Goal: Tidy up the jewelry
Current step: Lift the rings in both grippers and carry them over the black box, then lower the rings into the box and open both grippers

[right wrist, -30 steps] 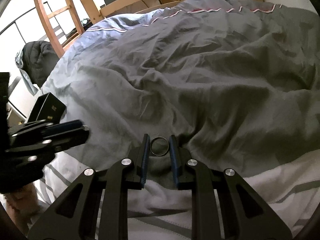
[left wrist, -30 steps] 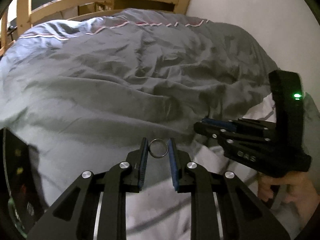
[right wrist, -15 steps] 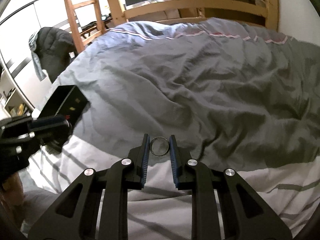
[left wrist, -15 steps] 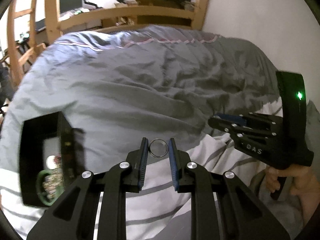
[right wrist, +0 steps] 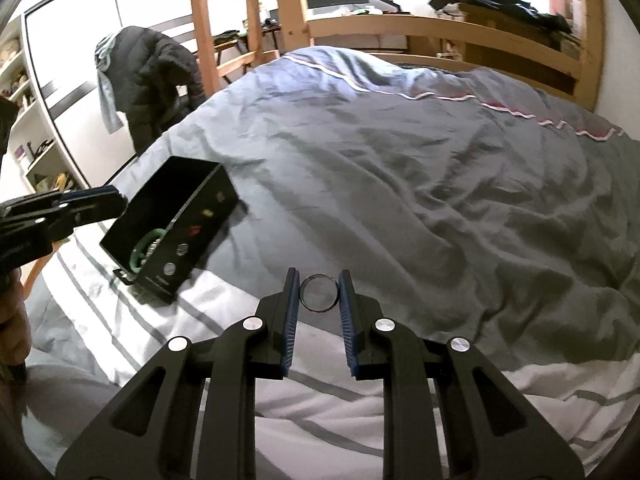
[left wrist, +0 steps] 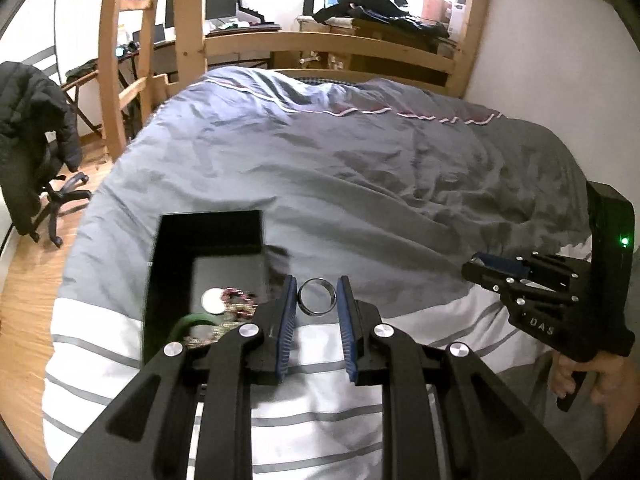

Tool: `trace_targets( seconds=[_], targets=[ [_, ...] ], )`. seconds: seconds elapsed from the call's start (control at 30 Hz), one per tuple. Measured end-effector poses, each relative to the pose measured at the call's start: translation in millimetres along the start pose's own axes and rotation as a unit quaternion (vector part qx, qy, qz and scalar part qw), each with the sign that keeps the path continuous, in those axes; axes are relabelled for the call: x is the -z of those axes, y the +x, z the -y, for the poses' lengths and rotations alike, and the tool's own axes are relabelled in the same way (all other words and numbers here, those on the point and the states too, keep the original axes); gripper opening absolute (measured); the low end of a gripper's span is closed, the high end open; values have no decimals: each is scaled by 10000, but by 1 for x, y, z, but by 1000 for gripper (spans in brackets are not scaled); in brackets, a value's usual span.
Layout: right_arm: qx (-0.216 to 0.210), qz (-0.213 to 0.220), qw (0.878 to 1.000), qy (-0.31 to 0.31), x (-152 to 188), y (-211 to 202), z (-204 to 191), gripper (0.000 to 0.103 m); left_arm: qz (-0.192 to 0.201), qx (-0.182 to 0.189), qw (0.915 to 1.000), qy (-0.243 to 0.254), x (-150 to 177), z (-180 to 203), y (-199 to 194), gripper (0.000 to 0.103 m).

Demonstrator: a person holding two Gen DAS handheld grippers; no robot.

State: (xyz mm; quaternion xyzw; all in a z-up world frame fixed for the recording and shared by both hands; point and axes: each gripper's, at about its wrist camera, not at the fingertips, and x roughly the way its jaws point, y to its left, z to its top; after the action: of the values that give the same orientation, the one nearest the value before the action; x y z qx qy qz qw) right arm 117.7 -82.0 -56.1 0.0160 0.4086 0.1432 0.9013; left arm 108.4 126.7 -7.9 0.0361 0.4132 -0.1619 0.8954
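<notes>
My left gripper (left wrist: 317, 297) is shut on a silver ring (left wrist: 317, 297), held above the bed just right of an open black jewelry box (left wrist: 208, 256). The box holds a green bangle (left wrist: 188, 322), a round silver piece (left wrist: 213, 301) and dark red beads (left wrist: 239, 300). My right gripper (right wrist: 319, 292) is shut on a second silver ring (right wrist: 319, 293), well right of the box (right wrist: 172, 236). The right gripper also shows in the left wrist view (left wrist: 496, 272); the left gripper shows at the left edge of the right wrist view (right wrist: 92, 204).
The box lies on a grey duvet (left wrist: 360, 184) with a white striped part (left wrist: 320, 400) near me. A wooden bed frame (left wrist: 320, 40) and ladder (left wrist: 120, 60) stand behind. An office chair with a black jacket (left wrist: 28, 132) is on the left.
Both grippers rose and tilted up, each still holding its ring. The left gripper swung left, so the black box came fully into its view beside the fingers.
</notes>
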Motion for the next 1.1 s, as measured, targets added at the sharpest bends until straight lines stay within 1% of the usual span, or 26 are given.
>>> trace_targets(
  seconds=[0.13,0.37,0.5,0.67,0.83,1.1],
  targets=[
    [-170,5,9996,-208,-9,9,-27,20,-81,-181,9998,-46,5,-24,1,20],
    [-531,48,9973,-510,-29,35,-80,20,-158,-390,9986,-319,17,-64,6,20],
    [-687,44,9951,-703,-34,53,-106,20,-222,-374,9976,-540,23,-82,16,20],
    [-938,39,9909,-967,-32,70,-135,20,-352,-476,9963,-626,29,-96,31,20],
    [-1029,11,9888,-1084,-28,80,-146,20,-378,-503,9957,-684,31,-101,37,20],
    [-1172,-68,9864,-1152,-26,87,-151,20,-496,-492,9942,-821,36,-107,44,20]
  ],
)
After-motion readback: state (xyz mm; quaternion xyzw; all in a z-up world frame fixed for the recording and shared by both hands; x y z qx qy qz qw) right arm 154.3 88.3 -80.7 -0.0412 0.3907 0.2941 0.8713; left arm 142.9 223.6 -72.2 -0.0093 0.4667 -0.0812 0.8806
